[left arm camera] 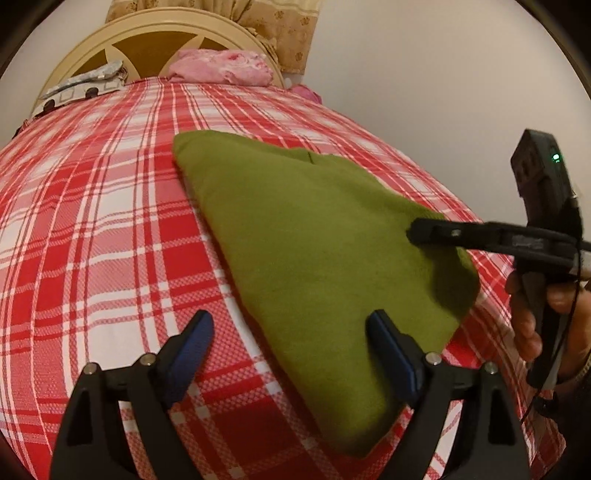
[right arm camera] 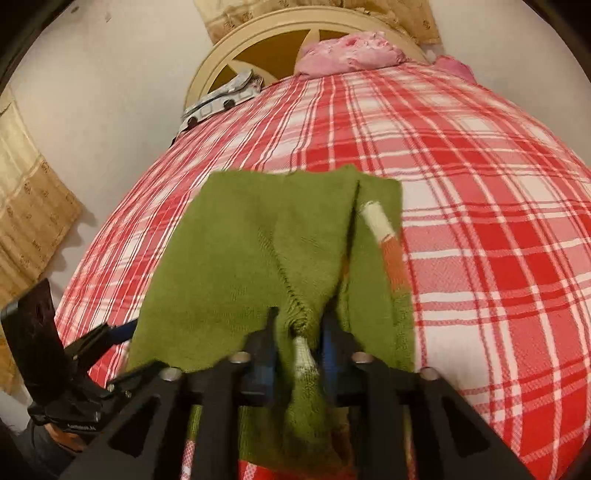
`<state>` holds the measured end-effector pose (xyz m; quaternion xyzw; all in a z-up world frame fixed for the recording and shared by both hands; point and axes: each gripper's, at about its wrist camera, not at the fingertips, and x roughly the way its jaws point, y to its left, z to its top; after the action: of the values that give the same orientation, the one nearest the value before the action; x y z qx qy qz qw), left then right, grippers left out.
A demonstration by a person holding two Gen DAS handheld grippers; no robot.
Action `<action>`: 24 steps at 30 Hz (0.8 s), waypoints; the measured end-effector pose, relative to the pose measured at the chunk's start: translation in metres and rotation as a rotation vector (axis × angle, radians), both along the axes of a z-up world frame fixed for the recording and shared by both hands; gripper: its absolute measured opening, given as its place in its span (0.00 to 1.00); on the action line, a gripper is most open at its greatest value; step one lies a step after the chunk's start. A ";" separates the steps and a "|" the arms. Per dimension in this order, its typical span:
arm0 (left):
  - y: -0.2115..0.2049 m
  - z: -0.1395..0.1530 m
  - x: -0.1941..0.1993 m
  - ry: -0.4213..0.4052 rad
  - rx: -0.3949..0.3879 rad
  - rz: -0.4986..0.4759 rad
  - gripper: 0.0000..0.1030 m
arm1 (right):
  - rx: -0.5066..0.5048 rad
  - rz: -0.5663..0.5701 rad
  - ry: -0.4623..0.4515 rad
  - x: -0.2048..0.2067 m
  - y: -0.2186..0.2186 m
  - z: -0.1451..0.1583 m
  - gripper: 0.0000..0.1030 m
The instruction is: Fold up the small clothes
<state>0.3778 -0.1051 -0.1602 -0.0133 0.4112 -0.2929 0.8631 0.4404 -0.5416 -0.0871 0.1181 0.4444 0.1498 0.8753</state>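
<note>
A green knitted garment (left arm camera: 314, 236) lies partly folded on the red and white plaid bed cover (left arm camera: 92, 221). My left gripper (left arm camera: 291, 336) is open just above the garment's near edge, its right finger over the cloth. My right gripper (left arm camera: 417, 232) comes in from the right and is shut on the garment's right edge. In the right wrist view the garment (right arm camera: 240, 251) is bunched between the blue pads of my right gripper (right arm camera: 299, 332). A white and orange striped trim (right arm camera: 384, 236) shows along the garment's right fold. My left gripper (right arm camera: 122, 332) shows at the lower left.
A cream wooden headboard (left arm camera: 155, 33) stands at the far end of the bed, with a pink cloth (left arm camera: 221, 66) and a grey patterned cloth (left arm camera: 85, 86) by it. A beige curtain (right arm camera: 29, 206) hangs at the left wall. The bed cover (right arm camera: 480, 184) stretches to the right.
</note>
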 end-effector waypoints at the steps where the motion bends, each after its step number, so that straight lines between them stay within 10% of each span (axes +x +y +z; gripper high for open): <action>1: 0.000 -0.001 0.001 0.006 -0.003 0.001 0.86 | 0.006 0.012 0.010 -0.001 0.001 0.001 0.53; 5: 0.002 -0.002 0.001 0.021 -0.025 0.000 0.86 | -0.073 0.017 -0.004 -0.007 0.002 0.004 0.53; 16: 0.007 -0.006 0.004 0.058 -0.064 0.011 0.86 | 0.146 0.066 0.069 0.024 -0.001 -0.013 0.53; 24: 0.007 -0.006 0.005 0.057 -0.058 0.012 0.86 | -0.018 0.157 0.008 -0.001 0.028 -0.002 0.53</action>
<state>0.3833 -0.0984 -0.1661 -0.0493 0.4267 -0.2990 0.8521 0.4391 -0.5138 -0.0894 0.0756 0.4573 0.2132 0.8601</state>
